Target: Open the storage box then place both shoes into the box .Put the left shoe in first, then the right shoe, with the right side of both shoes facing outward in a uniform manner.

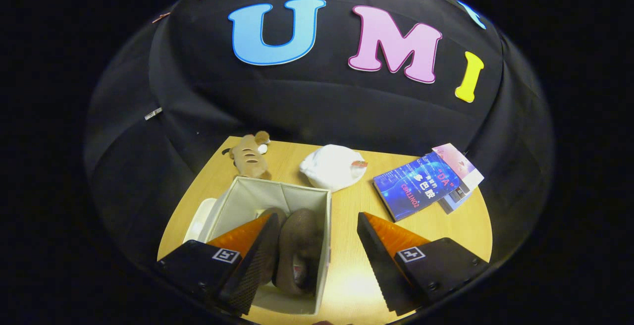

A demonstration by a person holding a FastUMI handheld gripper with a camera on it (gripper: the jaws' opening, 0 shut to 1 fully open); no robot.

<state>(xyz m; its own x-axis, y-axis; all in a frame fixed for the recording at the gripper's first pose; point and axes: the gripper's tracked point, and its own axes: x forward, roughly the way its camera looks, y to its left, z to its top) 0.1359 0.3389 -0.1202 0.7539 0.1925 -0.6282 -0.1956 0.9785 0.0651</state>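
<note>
The gripper (317, 255) is positioned above the table (346, 285), looking down on it. Its fingers (247, 265) are spread wide and pinch nothing. The left finger overlaps the open top of the box (297, 201); the right finger is over bare table just beside the box's right wall. That wall lies in the gap between the two fingers.

The box is a pale fabric cube, open at the top, upright on the table. Two brown shoes (299, 245) are inside it, side by side and touching. The left finger partly hides the left one, so only its upper edge shows. The right one is largely visible, with a small light patch near its lower end. Which way either shoe faces cannot be told.

A flat white item, probably the lid (198, 221), lies on the table against the box's left wall.

Beyond the box, near the table's far edge, a tan striped plush toy (249, 156) lies just behind the box's far left corner. To its right, a white crumpled bundle (333, 166) with a small red tag sits near the box's far right corner without touching it. Further right, well apart from the box, a blue book (416, 189) rests on top of a paler booklet (458, 164) and other thin items.

The booth wall (317, 102), black cloth, rises behind the table.
</note>
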